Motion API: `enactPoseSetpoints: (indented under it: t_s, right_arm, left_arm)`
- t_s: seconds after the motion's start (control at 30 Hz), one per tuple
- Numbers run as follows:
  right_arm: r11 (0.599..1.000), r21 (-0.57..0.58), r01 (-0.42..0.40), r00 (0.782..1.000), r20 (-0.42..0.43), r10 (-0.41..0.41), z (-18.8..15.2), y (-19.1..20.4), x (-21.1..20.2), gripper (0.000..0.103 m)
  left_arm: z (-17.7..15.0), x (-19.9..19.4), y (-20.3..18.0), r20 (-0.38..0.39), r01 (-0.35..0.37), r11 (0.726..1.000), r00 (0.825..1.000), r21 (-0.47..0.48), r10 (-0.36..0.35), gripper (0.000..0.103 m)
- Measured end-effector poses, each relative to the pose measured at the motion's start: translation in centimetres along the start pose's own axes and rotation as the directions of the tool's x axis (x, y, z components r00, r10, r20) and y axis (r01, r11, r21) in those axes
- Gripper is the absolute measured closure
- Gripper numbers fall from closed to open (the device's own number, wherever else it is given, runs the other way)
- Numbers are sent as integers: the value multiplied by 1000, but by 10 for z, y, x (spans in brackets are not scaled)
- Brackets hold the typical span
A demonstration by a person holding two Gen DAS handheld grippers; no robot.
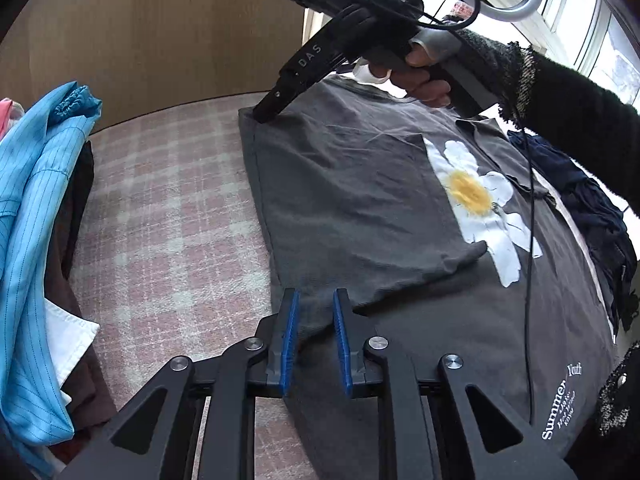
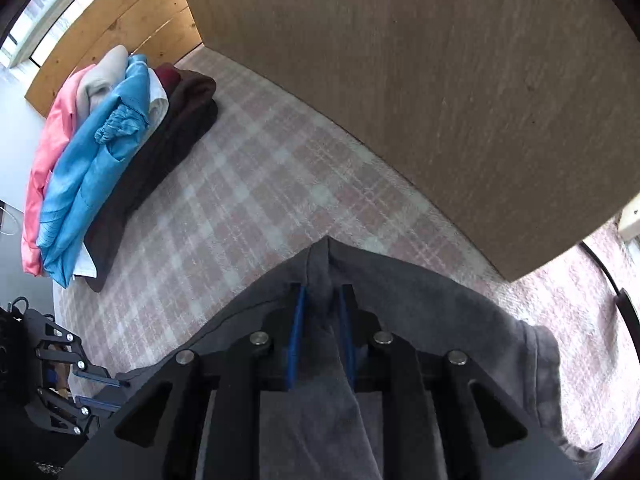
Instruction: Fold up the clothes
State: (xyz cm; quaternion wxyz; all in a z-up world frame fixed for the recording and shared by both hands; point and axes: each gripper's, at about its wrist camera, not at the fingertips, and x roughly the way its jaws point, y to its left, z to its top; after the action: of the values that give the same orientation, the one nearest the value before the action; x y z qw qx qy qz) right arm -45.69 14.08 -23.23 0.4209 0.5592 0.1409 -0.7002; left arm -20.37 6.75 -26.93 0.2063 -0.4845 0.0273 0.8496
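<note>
A dark grey T-shirt (image 1: 352,200) with a white daisy print (image 1: 476,196) lies on the pink plaid bed cover (image 1: 172,216), its left side folded over the middle. My left gripper (image 1: 316,304) sits at the near end of that fold, jaws apart with grey cloth between them; whether it pinches is unclear. My right gripper (image 2: 322,300) is shut on the shirt's far corner (image 2: 320,264). It also shows in the left wrist view (image 1: 266,114), tips down on the far left corner.
A stack of folded clothes (image 2: 112,152) in blue, pink, white and brown lies on the left of the bed (image 1: 36,216). A dark navy garment (image 1: 592,216) lies at the right. A wooden headboard (image 2: 440,80) stands behind.
</note>
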Motion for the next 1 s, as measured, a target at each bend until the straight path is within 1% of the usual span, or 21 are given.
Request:
enactPoseSetpoints:
  t_s: [0.03,0.07,0.17,0.2,0.3,0.4,0.47,0.5,0.57,0.6,0.63,0.67,0.77,0.8,0.83,0.93,1.0]
  right_arm:
    - [1000,-17,8,1000,8,-8,1,3,1,96]
    - [999,-34,17,1000,16,-16,2,6,3,96]
    - [993,-72,89,995,49,-86,9,16,11,97]
    - [991,-80,110,993,54,-106,11,18,14,97]
    - [989,-70,130,990,68,-125,12,22,1,95]
    - [989,-8,150,981,129,-147,-1,22,-35,95]
    - [987,60,151,968,195,-160,-23,15,-77,94]
    - [985,98,144,958,236,-164,-36,11,-100,92]
    - [976,173,129,928,325,-180,-69,7,-151,82]
    - [971,205,126,911,364,-195,-88,7,-176,71]
    - [962,239,130,890,399,-220,-106,8,-199,65]
    - [952,274,134,868,431,-246,-127,9,-221,64]
    - [914,383,135,810,488,-324,-191,19,-275,64]
    - [896,421,142,792,494,-358,-213,24,-287,64]
    - [874,460,154,775,493,-396,-237,30,-296,64]
    - [795,574,195,751,434,-497,-311,48,-316,64]
    - [741,637,210,746,386,-543,-360,63,-317,64]
  left_arm:
    - [0,3,3,-6,-30,1000,1000,-4,30,86]
    - [-1,5,5,-11,-54,998,998,-11,54,86]
    - [-3,-1,17,1,-34,997,999,-71,34,85]
    - [-3,-6,19,11,-36,996,999,-81,37,84]
    - [-7,-26,24,32,-57,993,998,-106,60,87]
    - [-15,-55,31,73,-10,986,997,-167,22,87]
    - [-24,-78,36,117,33,979,993,-201,-10,86]
    - [-29,-87,39,129,48,974,991,-220,-19,85]
    - [-39,-104,44,152,75,964,988,-254,-37,84]
    - [-43,-111,45,156,78,963,987,-256,-38,84]
    - [-48,-115,46,153,72,964,988,-257,-33,84]
    - [-53,-119,46,149,69,963,988,-259,-31,84]
    - [-67,-126,47,139,119,955,987,-272,-83,84]
    - [-71,-128,47,135,132,952,986,-275,-98,84]
    - [-75,-128,44,124,135,955,987,-262,-106,84]
    - [-85,-132,31,93,143,967,988,-211,-126,84]
    - [-93,-134,21,70,158,971,987,-177,-147,84]
